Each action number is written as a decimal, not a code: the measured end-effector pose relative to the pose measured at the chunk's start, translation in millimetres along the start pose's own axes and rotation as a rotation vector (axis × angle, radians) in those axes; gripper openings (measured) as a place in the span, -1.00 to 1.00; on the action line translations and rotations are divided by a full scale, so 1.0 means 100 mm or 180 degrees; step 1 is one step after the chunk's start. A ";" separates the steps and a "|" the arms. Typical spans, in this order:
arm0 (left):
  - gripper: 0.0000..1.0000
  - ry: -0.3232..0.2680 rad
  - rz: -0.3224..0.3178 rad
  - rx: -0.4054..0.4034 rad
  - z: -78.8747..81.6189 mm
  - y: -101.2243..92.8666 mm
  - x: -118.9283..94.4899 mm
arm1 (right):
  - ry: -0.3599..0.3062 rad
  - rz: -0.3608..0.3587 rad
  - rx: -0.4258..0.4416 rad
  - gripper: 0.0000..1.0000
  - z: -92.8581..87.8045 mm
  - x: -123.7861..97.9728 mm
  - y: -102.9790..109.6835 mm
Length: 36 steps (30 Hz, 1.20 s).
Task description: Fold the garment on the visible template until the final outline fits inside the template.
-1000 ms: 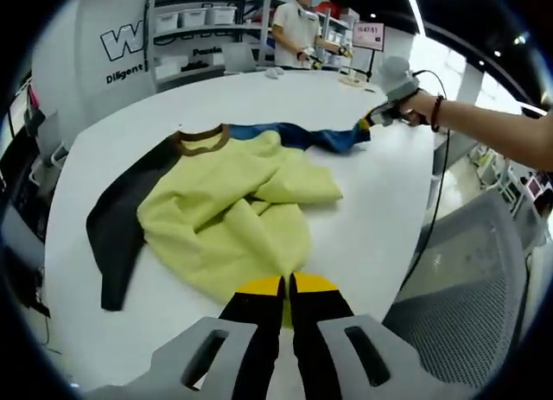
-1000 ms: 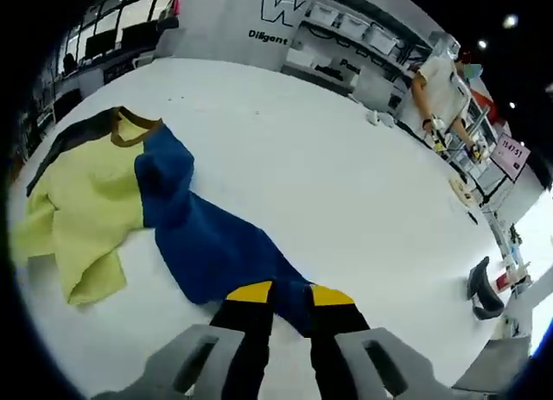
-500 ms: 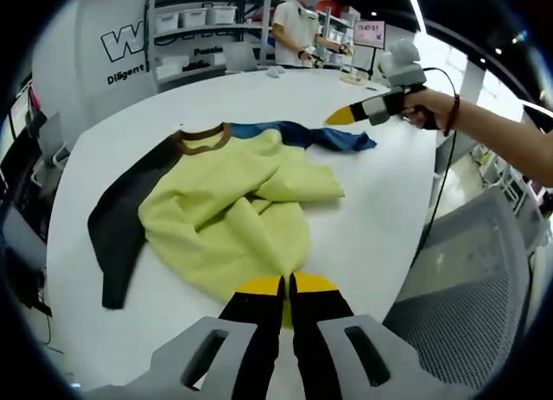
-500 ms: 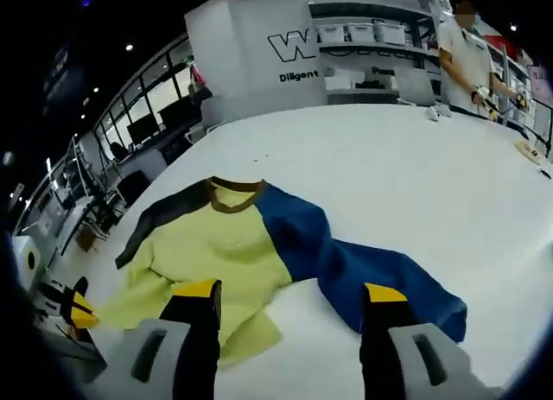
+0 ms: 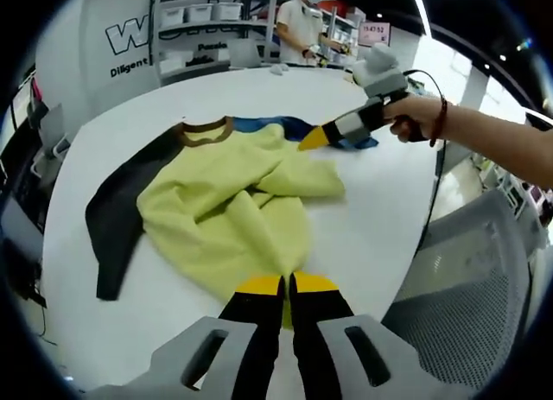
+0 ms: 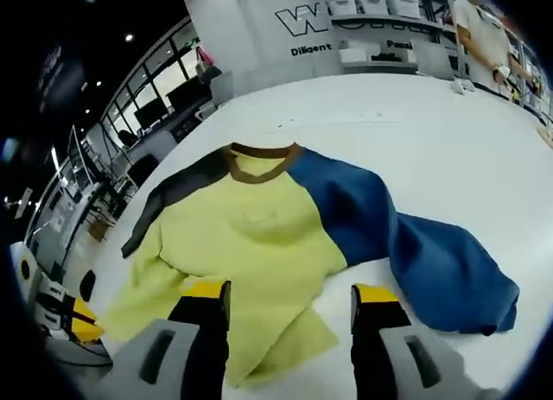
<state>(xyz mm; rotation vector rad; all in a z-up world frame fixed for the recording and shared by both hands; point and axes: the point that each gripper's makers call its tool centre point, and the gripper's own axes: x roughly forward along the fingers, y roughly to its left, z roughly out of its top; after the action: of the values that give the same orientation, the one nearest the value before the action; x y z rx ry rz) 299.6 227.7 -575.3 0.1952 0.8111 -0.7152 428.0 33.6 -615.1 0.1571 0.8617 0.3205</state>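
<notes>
Yellow tips mark the left gripper (image 5: 289, 285), whose two black jaws are pressed together on the near hem of the garment (image 5: 226, 210). The right gripper (image 6: 289, 295) has its jaws spread wide with nothing between them, just above the yellow cloth. In the left gripper view it comes in from the right, held in a hand (image 5: 413, 117), its yellow tip close to the blue sleeve (image 5: 285, 127). The garment lies crumpled on the white table (image 5: 259, 91), yellow in the middle, with a brown collar (image 6: 263, 150), a black sleeve (image 5: 117, 217) on the left and the blue one on the far right. Shelves (image 5: 207, 24) and a person (image 5: 301, 27) stand far behind the table.
</notes>
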 end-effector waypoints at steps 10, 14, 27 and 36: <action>-0.94 -0.0001 0.0006 -0.0047 -0.03 0.05 -0.04 | 0.0196 0.0079 -0.0075 -0.58 -0.05 0.26 0.05; -0.94 0.0010 -0.0008 -0.0081 -0.06 0.07 -0.05 | 0.0197 0.0031 -0.0151 -1.00 -0.03 0.27 0.02; -0.94 0.0067 -0.0137 0.0068 -0.21 0.12 -0.32 | -0.0253 -0.0409 -0.0908 -1.00 0.59 0.11 -0.21; -0.94 0.0133 -0.0101 0.0116 -0.36 0.33 -0.45 | -0.0272 -0.0517 -0.1291 -1.00 0.67 0.26 -0.30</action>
<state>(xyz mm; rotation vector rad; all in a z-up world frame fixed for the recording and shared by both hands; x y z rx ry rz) 278.8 290.2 -571.1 0.2313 0.8430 -0.7581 501.0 13.3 -598.6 -0.2730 0.7044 0.3274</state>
